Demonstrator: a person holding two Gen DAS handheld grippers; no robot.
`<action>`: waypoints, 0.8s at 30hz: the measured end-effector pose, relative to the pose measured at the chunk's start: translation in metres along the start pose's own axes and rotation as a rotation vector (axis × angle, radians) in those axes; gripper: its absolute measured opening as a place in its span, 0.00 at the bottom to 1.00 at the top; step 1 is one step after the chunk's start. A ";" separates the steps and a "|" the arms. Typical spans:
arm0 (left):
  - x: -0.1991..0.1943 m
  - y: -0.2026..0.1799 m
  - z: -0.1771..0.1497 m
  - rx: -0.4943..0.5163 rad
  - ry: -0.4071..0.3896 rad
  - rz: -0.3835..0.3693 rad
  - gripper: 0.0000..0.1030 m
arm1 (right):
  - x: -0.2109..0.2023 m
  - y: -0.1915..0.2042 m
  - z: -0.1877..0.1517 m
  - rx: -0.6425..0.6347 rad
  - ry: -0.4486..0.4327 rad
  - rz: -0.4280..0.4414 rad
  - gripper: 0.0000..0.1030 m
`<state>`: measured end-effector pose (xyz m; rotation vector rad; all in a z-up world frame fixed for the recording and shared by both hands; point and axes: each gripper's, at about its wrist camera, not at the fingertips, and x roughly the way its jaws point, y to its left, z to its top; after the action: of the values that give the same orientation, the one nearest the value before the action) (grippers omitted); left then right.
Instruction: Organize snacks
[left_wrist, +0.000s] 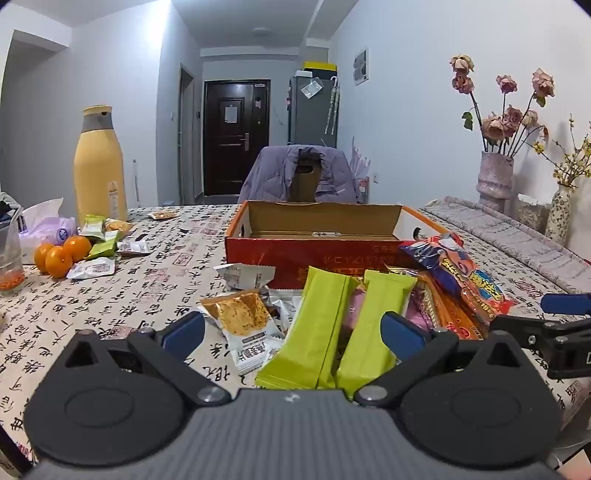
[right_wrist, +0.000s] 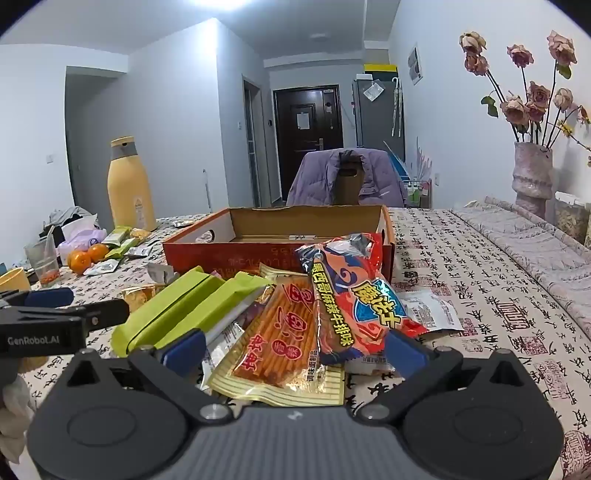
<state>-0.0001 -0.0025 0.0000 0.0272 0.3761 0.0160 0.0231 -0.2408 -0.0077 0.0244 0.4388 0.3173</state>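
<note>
Snacks heaped at near centre of tablecloth (left_wrist: 147, 280), just before open red box (left_wrist: 314, 254). Left gripper (left_wrist: 293, 330) hovering with fingers spread, straddling two green bars (left_wrist: 321, 328) lying near-to-far, long axis along the fingers. Right gripper (right_wrist: 295, 347) likewise spread, gaping over orange stick packet (right_wrist: 280, 339) and red crisp bag (right_wrist: 354, 295), holding nothing.

Lime-green wrappers (left_wrist: 325, 325), calligraphy-print tablecloth (left_wrist: 159, 280)

Right gripper (right_wrist: 295, 347) spread wide over the snack pile, orange stick-snack packet (right_wrist: 280, 347) between its fingers, red-blue packet (right_wrist: 351, 295) overlapping it, green bars (right_wrist: 184, 314) alongside, open cardboard box (right_wrist: 280, 236) behind, left gripper (right_wrist: 62, 306) nearby.
</note>
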 end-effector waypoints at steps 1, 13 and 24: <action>0.000 -0.001 0.000 0.000 0.000 0.001 1.00 | 0.000 0.000 0.000 0.000 0.001 0.000 1.00; -0.005 0.004 -0.004 -0.045 0.007 -0.039 1.00 | -0.005 0.003 -0.002 -0.014 0.010 -0.010 1.00; -0.007 0.003 -0.005 -0.045 0.006 -0.049 1.00 | -0.007 0.002 -0.004 -0.010 0.012 -0.010 1.00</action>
<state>-0.0084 0.0006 -0.0025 -0.0260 0.3823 -0.0236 0.0150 -0.2406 -0.0081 0.0102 0.4492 0.3103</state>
